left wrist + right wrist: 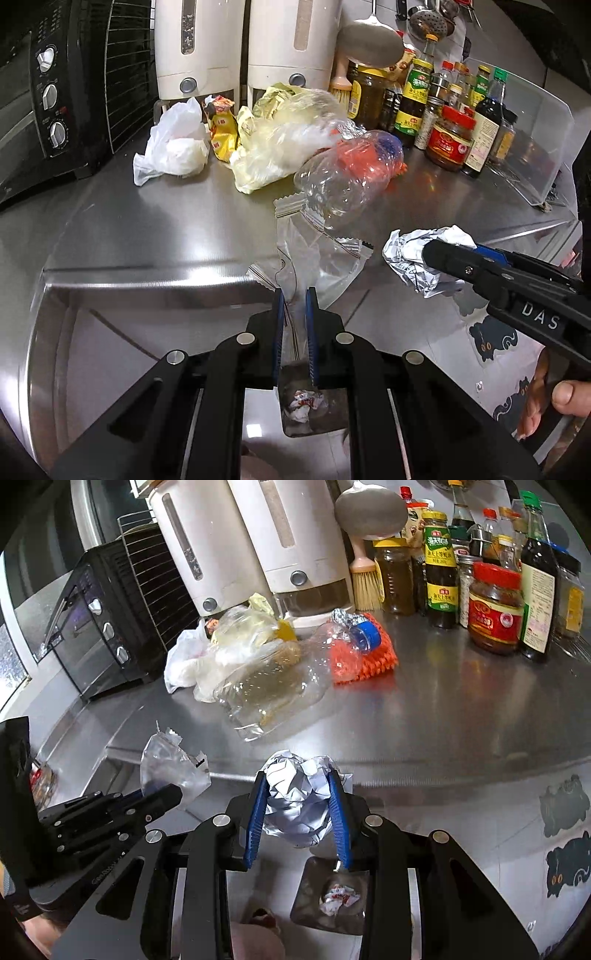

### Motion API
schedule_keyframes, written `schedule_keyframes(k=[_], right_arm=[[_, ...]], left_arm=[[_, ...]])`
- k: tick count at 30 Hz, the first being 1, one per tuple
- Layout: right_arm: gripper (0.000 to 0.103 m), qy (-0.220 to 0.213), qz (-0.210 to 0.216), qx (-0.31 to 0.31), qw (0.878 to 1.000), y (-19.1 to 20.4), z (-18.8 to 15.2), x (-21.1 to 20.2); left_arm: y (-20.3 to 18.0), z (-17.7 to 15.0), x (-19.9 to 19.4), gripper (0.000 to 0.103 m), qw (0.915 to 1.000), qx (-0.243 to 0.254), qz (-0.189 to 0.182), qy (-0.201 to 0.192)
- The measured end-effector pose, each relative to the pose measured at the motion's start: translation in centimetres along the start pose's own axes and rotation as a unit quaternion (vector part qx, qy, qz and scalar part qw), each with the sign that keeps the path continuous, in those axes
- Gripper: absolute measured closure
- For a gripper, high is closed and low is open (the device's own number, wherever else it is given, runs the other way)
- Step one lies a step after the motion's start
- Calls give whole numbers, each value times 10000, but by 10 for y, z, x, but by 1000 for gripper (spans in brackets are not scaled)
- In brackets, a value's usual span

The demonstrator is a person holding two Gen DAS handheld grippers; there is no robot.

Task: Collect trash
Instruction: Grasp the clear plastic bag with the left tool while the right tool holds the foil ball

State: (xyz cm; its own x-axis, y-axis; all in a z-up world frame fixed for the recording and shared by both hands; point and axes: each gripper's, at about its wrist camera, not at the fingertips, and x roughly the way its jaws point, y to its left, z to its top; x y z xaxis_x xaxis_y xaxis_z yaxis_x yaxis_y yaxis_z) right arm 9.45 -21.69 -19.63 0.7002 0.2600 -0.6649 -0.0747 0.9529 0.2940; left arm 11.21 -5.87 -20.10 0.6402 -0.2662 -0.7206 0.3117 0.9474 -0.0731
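Black left claw [295, 295] pinches thin, perhaps crinkled, clear plastic wrapper [317, 251].

A stainless-steel bench [155, 236] stretches ahead of the tongs, its rounded front edge catching bright overhead glare. Far left of the tongs a black toaster oven [48, 96] stands beside a wire rack [129, 70]. Straight ahead at the back rise two white dispensers [243, 48], and to the right of them a crowd of sauce bottles and jars [450, 110] lines the wall, with ladles [428, 22] hanging above. Below the bench edge, right of the tongs, white tiles carry black cat stickers [565, 842].
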Motion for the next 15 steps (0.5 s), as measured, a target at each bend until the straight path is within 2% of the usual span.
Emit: schedule_keyframes(k=[15], right_arm=[[69,-94,-169,153,9997,-11,-8,-13]], left_arm=[[-7,-22,-2,93,9999,-76,-63,135]])
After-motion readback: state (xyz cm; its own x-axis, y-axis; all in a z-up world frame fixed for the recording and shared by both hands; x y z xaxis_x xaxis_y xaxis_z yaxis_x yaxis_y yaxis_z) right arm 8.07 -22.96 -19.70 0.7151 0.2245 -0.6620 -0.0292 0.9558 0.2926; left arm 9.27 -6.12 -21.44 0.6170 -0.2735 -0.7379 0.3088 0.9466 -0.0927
